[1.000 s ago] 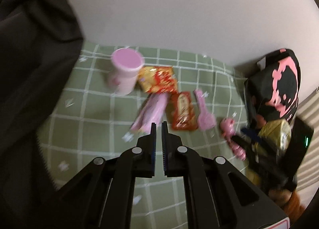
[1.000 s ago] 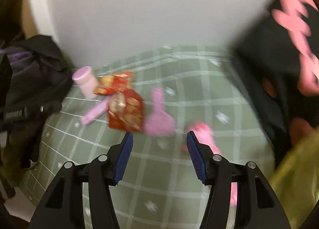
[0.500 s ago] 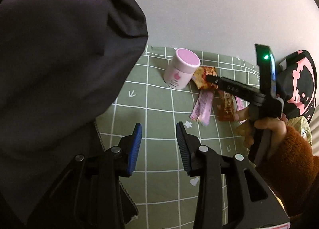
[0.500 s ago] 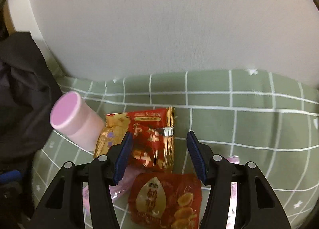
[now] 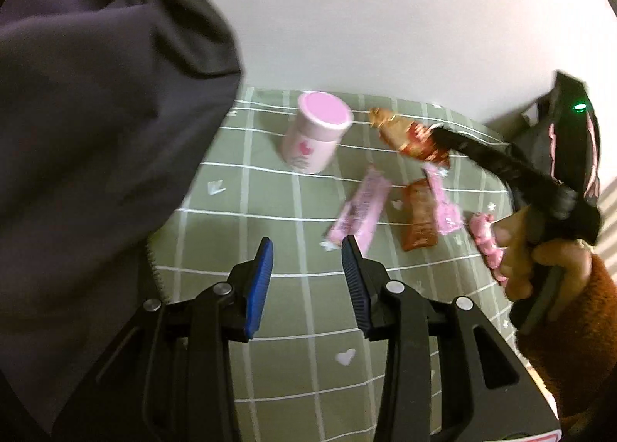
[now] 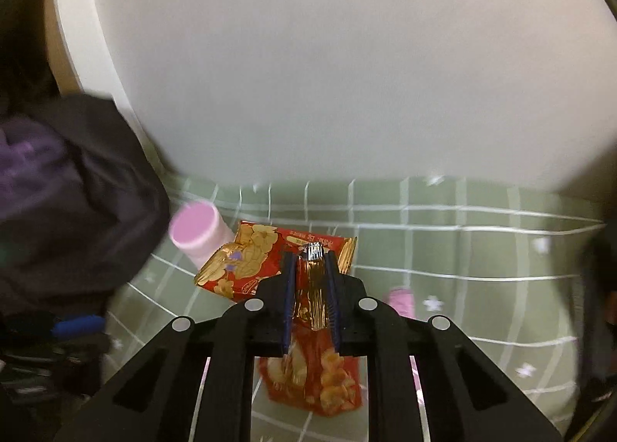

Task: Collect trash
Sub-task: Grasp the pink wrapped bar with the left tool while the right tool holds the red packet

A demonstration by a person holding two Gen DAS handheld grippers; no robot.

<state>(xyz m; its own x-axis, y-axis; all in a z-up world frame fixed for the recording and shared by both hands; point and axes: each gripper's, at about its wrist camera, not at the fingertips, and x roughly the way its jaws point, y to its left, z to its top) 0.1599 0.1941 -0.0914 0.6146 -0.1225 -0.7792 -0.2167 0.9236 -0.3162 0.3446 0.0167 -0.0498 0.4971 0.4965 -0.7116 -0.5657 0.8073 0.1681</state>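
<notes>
Snack litter lies on a green checked cloth [image 5: 270, 210]. My right gripper [image 6: 310, 253] has its jaws closing, pads pressed on the crumpled edge of a red-and-gold snack packet [image 6: 246, 261]. In the left wrist view that packet [image 5: 408, 133] hangs from the right gripper [image 5: 443, 141], a little off the cloth. A pink wrapper [image 5: 360, 214] and a red nut packet [image 5: 418, 218] lie flat nearby. My left gripper [image 5: 306, 261] is open over bare cloth, with nothing between its blue pads.
A pink lidded cup [image 5: 316, 137] stands at the back of the cloth by the white wall. A pink scoop [image 5: 443, 203] and a pink toy [image 5: 486, 241] lie right of the wrappers. Dark clothing [image 5: 96, 133] fills the left side. A black-and-pink bag [image 5: 590, 157] stands far right.
My right gripper swung left over the packets and closed on the red-and-gold one, raising it. My left gripper went from shut to open and swung left toward the dark clothing.
</notes>
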